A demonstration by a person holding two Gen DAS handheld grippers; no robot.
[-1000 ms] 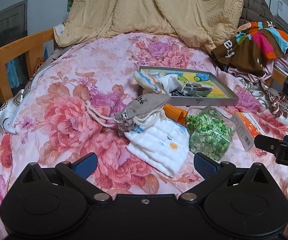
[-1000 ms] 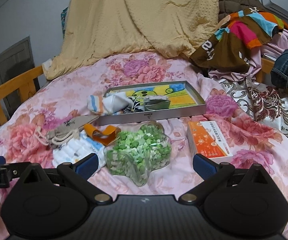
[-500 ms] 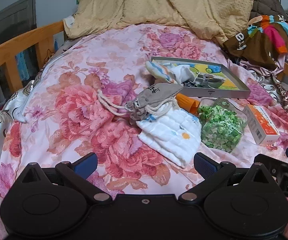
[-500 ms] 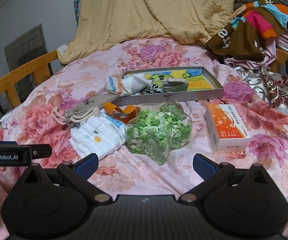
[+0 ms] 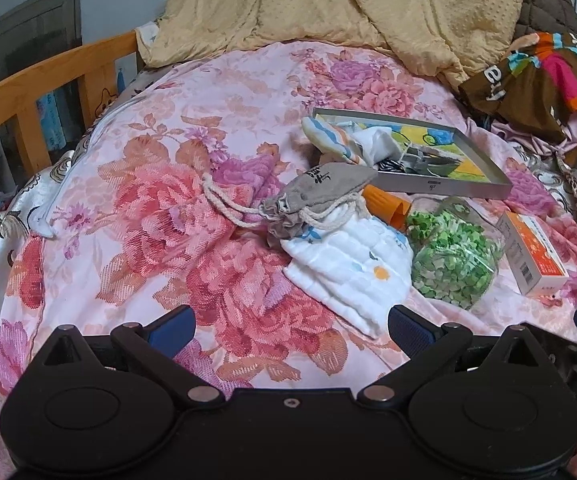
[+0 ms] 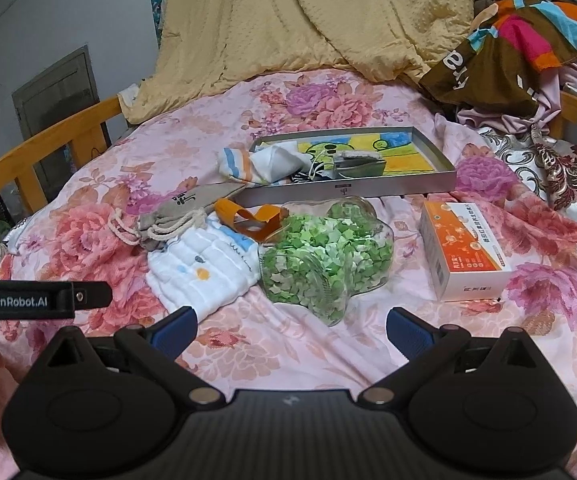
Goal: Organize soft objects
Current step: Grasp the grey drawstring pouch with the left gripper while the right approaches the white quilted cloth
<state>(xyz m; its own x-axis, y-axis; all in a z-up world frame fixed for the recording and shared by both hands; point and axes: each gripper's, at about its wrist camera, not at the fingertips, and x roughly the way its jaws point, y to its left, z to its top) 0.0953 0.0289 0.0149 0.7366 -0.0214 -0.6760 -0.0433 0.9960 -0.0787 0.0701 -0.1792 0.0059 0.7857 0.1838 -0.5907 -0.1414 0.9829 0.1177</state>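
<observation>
Two hand-held grippers hover low at the near edge of the bed [image 5: 136, 216], both released and empty: the left hand-held gripper [image 5: 290, 330] faces the white folded cloth [image 5: 348, 268], the right hand-held gripper [image 6: 290, 330] faces the star-shaped jar [image 6: 324, 256] of green paper bits. The grey drawstring pouch [image 5: 320, 196] lies partly on the cloth's far edge, its cord trailing left, and an orange strap [image 6: 248, 218] sits just behind. Pulling the cloth would likely drag the pouch or nudge the jar touching its right side. The striped sock [image 6: 256, 166] already hangs over the tray [image 6: 352, 190] rim; it could slip out.
</observation>
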